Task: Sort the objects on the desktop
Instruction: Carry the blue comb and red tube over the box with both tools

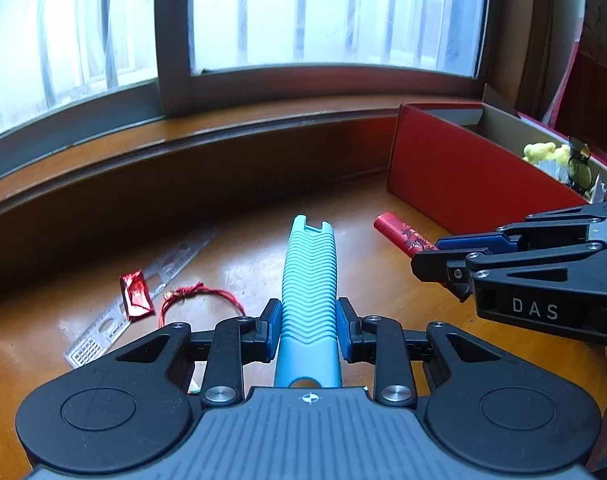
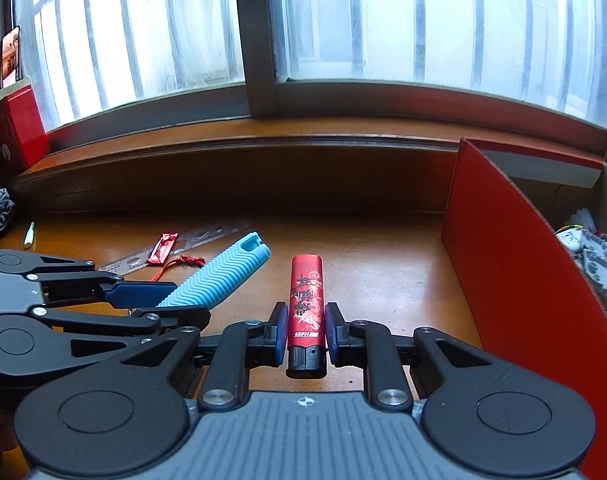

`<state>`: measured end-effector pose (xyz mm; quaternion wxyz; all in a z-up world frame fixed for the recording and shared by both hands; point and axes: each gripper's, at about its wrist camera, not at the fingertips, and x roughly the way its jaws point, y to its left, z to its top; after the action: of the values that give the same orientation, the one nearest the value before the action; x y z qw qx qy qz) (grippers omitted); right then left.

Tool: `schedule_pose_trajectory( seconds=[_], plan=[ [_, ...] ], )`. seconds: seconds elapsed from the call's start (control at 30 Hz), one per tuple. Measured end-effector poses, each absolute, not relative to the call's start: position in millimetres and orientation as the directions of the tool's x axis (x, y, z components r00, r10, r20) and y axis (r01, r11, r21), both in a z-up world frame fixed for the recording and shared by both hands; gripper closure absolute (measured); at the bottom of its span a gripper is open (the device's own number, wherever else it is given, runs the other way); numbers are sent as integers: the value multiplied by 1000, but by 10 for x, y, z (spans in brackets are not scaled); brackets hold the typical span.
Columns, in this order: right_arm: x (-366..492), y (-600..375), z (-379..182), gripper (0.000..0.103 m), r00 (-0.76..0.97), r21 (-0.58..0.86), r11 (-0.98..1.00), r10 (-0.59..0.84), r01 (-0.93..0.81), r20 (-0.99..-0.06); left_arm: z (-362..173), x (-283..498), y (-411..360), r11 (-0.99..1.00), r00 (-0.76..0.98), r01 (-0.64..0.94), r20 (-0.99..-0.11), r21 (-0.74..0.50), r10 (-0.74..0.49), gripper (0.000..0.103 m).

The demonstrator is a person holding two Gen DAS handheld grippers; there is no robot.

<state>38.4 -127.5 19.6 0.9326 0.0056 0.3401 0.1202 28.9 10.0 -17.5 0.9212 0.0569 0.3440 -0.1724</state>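
Observation:
My left gripper (image 1: 308, 330) is shut on a light blue ribbed utility knife (image 1: 309, 280), which points forward above the wooden desk. From the right wrist view the same blue knife (image 2: 219, 276) sticks out of the left gripper (image 2: 165, 304) at the lower left. My right gripper (image 2: 305, 334) is shut on a red lighter (image 2: 306, 304) with a black base, held upright between its blue pads. The left wrist view shows the right gripper (image 1: 443, 258) at the right edge, with the red lighter (image 1: 399, 234) poking out toward the left.
A red cardboard box (image 1: 471, 172) (image 2: 515, 280) holding several items stands at the right. On the desk lie a clear ruler (image 1: 135, 300), a red wrapper (image 1: 135, 294) and a red string (image 1: 199, 298). A window sill (image 2: 243, 152) runs across the back.

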Motion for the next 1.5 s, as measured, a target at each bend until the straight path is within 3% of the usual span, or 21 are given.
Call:
schedule_pose_trajectory(
  seconds=[1.5],
  plan=[
    [-81,-2412,821,82,873,52,984,175,-170,-456,518,321,-1353,890,786,452,-495,53,-370,73]
  ],
)
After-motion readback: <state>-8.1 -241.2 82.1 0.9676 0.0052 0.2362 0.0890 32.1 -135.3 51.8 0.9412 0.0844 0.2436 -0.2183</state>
